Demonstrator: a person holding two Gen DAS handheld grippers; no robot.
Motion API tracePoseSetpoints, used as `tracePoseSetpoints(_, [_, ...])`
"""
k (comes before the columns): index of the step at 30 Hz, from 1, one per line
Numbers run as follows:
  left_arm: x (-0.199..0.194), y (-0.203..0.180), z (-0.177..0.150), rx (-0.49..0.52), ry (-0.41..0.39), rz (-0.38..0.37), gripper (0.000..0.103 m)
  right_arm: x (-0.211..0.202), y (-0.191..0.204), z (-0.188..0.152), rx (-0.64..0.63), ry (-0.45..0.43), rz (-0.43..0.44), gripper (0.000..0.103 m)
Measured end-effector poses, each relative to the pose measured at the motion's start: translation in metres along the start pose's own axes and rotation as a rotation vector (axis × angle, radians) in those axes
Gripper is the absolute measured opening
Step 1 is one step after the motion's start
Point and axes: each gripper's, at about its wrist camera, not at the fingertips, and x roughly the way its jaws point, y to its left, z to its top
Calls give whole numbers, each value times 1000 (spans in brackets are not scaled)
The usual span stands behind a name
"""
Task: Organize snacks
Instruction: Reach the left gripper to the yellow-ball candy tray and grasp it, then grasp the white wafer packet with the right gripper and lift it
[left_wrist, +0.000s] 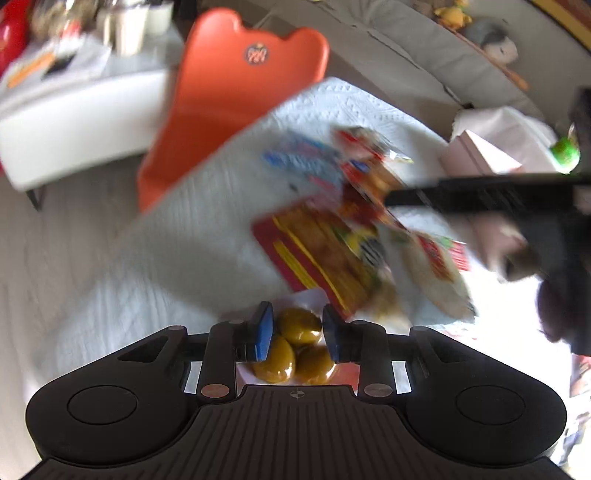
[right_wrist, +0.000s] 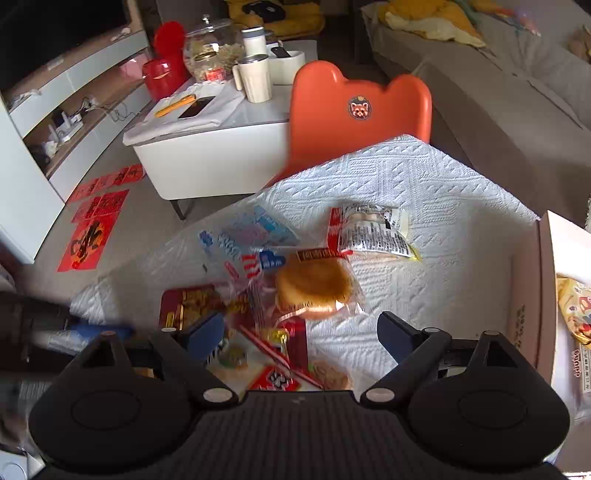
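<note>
Left tool (left_wrist: 297, 334): blue pads pressed on either side of a clear packet of olive-brown sweets (left_wrist: 295, 350), which it holds just above the near edge of the bench (left_wrist: 207, 206). Right tool (right_wrist: 301, 334): jaws spread wide, nothing between them, poised over a heap of snack packets. Directly ahead of it lies a wrapped round bun (right_wrist: 314, 286); beyond that, a silver-and-red packet (right_wrist: 373, 232); to the left, a clear packet with blue print (right_wrist: 243, 243) and a red packet (right_wrist: 188, 302). All rest on the white textured cloth covering the bench. A pale box (right_wrist: 535, 295) stands at the right edge, holding a yellow packet (right_wrist: 574, 306). An orange chair (right_wrist: 354, 114) stands behind the bench.
</note>
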Motion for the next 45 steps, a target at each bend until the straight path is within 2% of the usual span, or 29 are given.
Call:
tracePoseSetpoints(3, [-12,3,-10,-88,-19,-17,33,10,1,16,42,-7,-25,92])
tracePoseSetpoints(6, [-32,6,-14,-168,-91,8,33,19,-1,40,55,-62,-120,93])
tracePoseSetpoints(8, [-43,11,-19,-216,-110,29,33,33,-13,57,99,-72,-168,98])
tracePoseSetpoints(10, [-48,11,-25,-220,-96,39,33,62,-26,72,119,6,-170,98])
tracePoseSetpoints(12, [-47,7,-29,-189,-63,44,33,94,-31,78,93,155,-159,94])
tracePoseSetpoints(13, [-45,4,-32,-172,-48,46,33,100,-30,76,75,173,-178,94])
tracePoseSetpoints(15, [-40,-1,-32,-154,-24,43,33,92,-22,73,28,141,-200,76])
tracePoseSetpoints(16, [-36,-2,-31,-153,-12,40,33,85,-15,70,-13,134,-197,61])
tracePoseSetpoints(18, [-28,-7,-28,-143,10,68,34,71,-6,61,-66,119,-197,52])
tracePoseSetpoints(20, [-24,-13,-26,-126,13,98,34,55,1,50,-113,114,-170,39])
tracePoseSetpoints(22, [-20,-19,-22,-114,8,122,34,36,4,41,-138,108,-145,33])
tracePoseSetpoints(27, [-7,-40,-12,-66,-3,166,35,-9,-11,13,-97,132,-53,33])
tracePoseSetpoints(30, [-3,-51,-10,-39,15,174,35,-23,-24,-11,-65,221,27,33])
tracePoseSetpoints(32, [-5,-55,-12,-39,33,181,35,-35,-31,-27,-43,233,54,35])
tracePoseSetpoints(33, [-6,-56,-15,-42,41,185,35,-42,-33,-32,-53,220,49,38])
tracePoseSetpoints(35, [-7,-57,-19,-53,49,191,34,-57,-37,-33,-54,170,31,75])
tracePoseSetpoints(36, [-8,-57,-21,-62,48,188,34,-64,-40,-31,-39,135,23,79])
tracePoseSetpoints(38, [-15,-56,-24,-87,18,173,34,-67,-47,-24,5,101,31,81])
tracePoseSetpoints(42, [-23,-57,-19,-102,-61,153,34,-49,-52,-9,53,122,44,83])
tracePoseSetpoints(45, [-9,-59,-10,-33,-11,176,35,-30,-47,-5,53,141,56,83])
